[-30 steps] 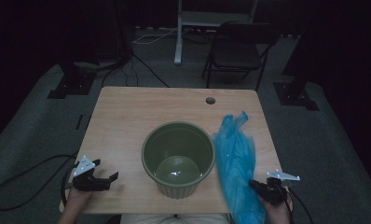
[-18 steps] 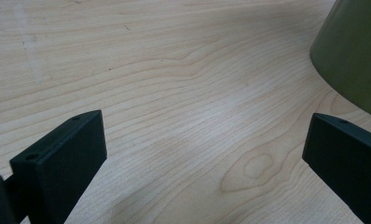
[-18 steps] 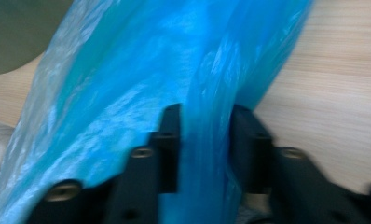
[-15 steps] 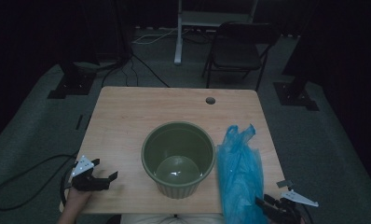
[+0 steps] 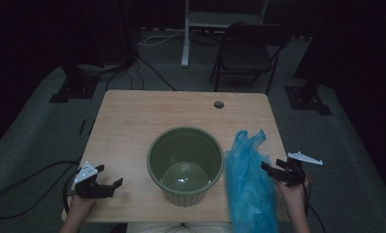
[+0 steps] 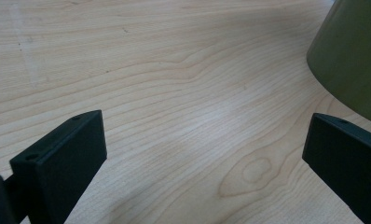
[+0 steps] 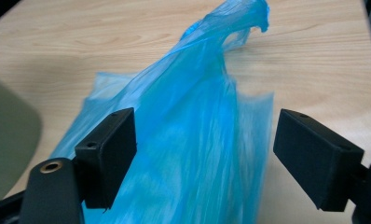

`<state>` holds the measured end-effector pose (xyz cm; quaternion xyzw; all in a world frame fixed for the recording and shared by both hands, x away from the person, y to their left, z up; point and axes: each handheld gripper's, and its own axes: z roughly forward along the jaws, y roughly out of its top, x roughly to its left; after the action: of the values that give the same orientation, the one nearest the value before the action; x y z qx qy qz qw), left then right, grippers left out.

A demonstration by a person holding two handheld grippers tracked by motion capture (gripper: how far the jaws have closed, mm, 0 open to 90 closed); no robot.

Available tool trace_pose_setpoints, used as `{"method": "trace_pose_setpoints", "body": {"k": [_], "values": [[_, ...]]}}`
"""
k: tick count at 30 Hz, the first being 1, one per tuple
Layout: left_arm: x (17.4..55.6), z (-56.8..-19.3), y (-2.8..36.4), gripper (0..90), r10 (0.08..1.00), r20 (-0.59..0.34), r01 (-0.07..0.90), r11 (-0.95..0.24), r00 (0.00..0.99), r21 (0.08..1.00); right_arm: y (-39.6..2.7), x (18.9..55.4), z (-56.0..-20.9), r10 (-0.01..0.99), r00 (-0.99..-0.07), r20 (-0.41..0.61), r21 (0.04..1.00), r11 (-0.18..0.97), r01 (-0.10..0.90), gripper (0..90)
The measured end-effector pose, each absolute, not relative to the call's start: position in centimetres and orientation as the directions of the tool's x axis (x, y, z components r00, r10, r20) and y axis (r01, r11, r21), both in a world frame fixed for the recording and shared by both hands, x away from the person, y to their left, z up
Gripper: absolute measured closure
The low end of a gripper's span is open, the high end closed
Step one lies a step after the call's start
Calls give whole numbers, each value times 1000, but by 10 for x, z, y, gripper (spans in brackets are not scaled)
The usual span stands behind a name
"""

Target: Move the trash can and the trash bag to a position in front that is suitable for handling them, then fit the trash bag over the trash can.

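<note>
My right gripper (image 5: 273,171) has just been spreading its fingers (image 7: 110,154); the blue bag (image 7: 193,140) lies loose between them on the table (image 5: 133,126). My left gripper (image 5: 106,184) rests fingers apart, pot (image 5: 185,165) beside.

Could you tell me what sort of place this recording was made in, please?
Probably a dim lab or studio set up for recording: a bare wooden table on grey carpet, a folding chair behind it, and cables and stand bases on the floor.
</note>
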<state>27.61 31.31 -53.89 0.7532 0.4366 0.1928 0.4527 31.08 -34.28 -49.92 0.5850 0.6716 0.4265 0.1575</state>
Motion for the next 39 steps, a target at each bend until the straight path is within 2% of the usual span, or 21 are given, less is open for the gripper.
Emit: {"method": "trace_pose_setpoints", "body": {"k": [2, 7, 14, 28, 30, 31, 34, 36, 38, 39], "values": [[276, -540, 312, 1, 831, -103, 486, -215, 547, 847, -340, 326, -504, 914, -271, 303, 742, -48, 669, 235], [277, -541, 311, 1, 829, -99, 490, -224, 550, 843, -325, 350, -516, 929, -266, 259, 705, 7, 710, 208], [276, -540, 312, 1, 830, -100, 486, -220, 549, 846, -314, 350, -532, 950, -256, 177, 676, 72, 734, 206], [275, -539, 314, 1, 832, -97, 482, -217, 546, 849, -302, 349, -541, 969, -245, 11, 657, 178, 732, 184], [275, -539, 314, 1, 832, -96, 482, -218, 547, 849, -300, 347, -542, 966, -258, 13, 668, 184, 721, 230], [275, -538, 314, 1, 832, -96, 481, -218, 546, 849, -299, 347, -541, 964, -267, 12, 671, 190, 717, 290], [274, -538, 314, 1, 832, -95, 479, -217, 546, 851, -295, 346, -538, 951, -308, 11, 677, 220, 703, 520], [274, -538, 314, 1, 832, -96, 478, -216, 547, 851, -291, 346, -538, 939, -343, 11, 686, 242, 686, 726], [274, -538, 314, 1, 832, -97, 480, -216, 546, 850, -288, 347, -539, 933, -360, 21, 696, 245, 675, 851], [274, -539, 314, 1, 832, -98, 481, -216, 547, 850, -287, 348, -540, 930, -366, 27, 699, 244, 673, 886]]}}
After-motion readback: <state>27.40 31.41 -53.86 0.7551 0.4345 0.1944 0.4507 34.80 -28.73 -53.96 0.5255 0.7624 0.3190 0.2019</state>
